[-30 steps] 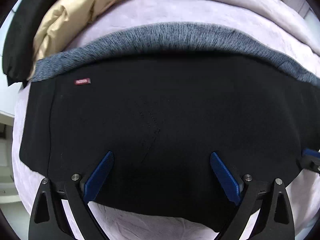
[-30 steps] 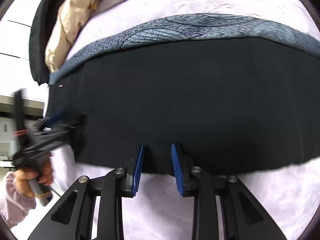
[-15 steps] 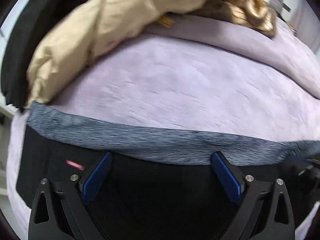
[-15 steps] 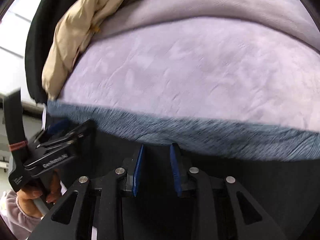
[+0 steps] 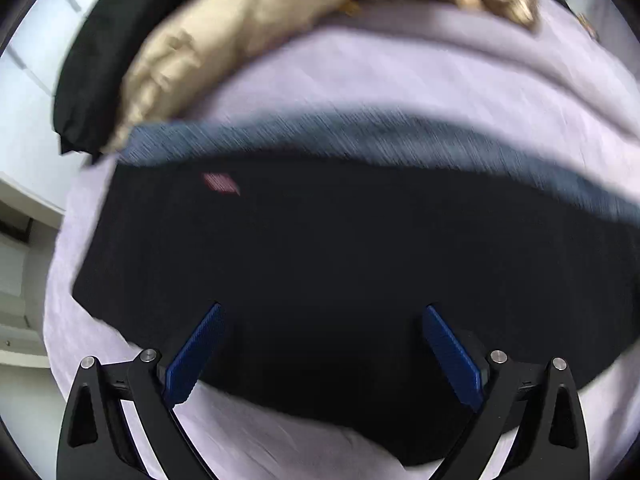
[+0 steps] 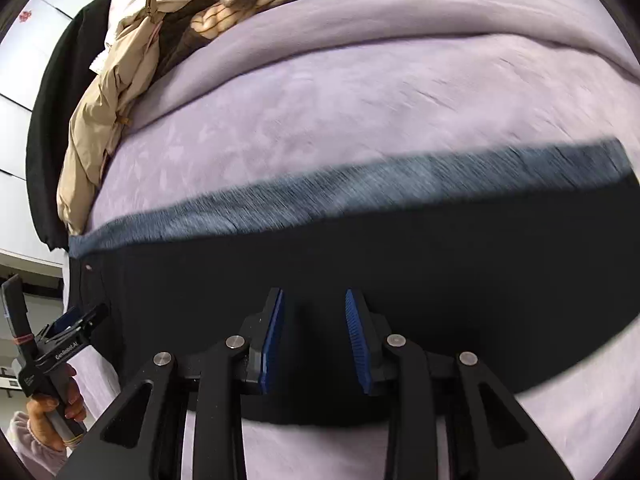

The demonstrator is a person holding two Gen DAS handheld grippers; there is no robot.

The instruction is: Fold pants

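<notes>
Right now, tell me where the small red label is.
In the left wrist view, the red label sits on the black pants near their upper-left corner, just below the grey-blue band.

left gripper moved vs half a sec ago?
Yes. In the left wrist view the left gripper has pulled back toward the near edge: more of the black pants shows ahead, grey band sits farther off.

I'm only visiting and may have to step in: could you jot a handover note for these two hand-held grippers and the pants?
Left hand-held gripper: open wide, empty, above the pants.
Right hand-held gripper: jaws opening, narrow gap, nothing visibly pinched.
Pants: flat black band across the lilac bedspread, grey inner strip showing along the far edge.
Done: appears folded lengthwise.
Left: probably fold again across; regrip first.
</notes>
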